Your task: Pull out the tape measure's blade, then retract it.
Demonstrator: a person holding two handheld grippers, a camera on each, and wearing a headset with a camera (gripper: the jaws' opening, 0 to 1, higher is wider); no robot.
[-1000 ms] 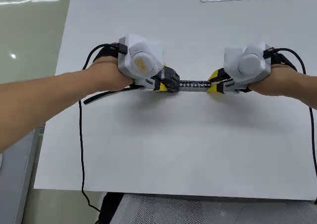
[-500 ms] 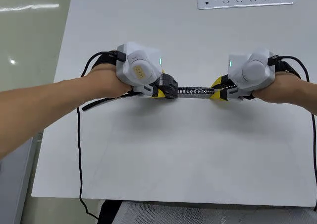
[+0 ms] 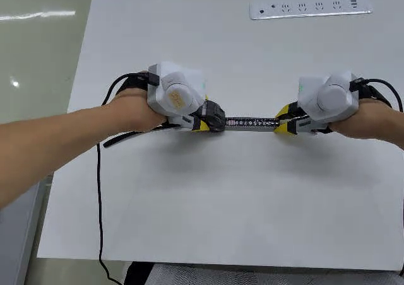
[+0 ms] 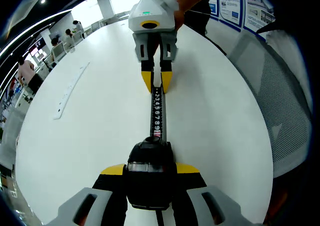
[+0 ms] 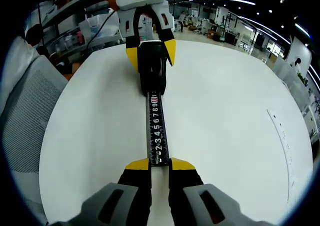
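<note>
Presently the left gripper (image 3: 205,116) is closed around the case (image 4: 150,176) over the surface (image 3: 221,190), the right gripper (image 5: 160,166) pinches the end of the blade (image 5: 155,121), drawn out short between them; case judged rigid and light, blade thin and springy, best held at its tip.

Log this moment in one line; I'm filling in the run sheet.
left gripper: shut on tape measure | right gripper: shut on blade | blade: partly out, straight between grippers | retract: not yet done
</note>
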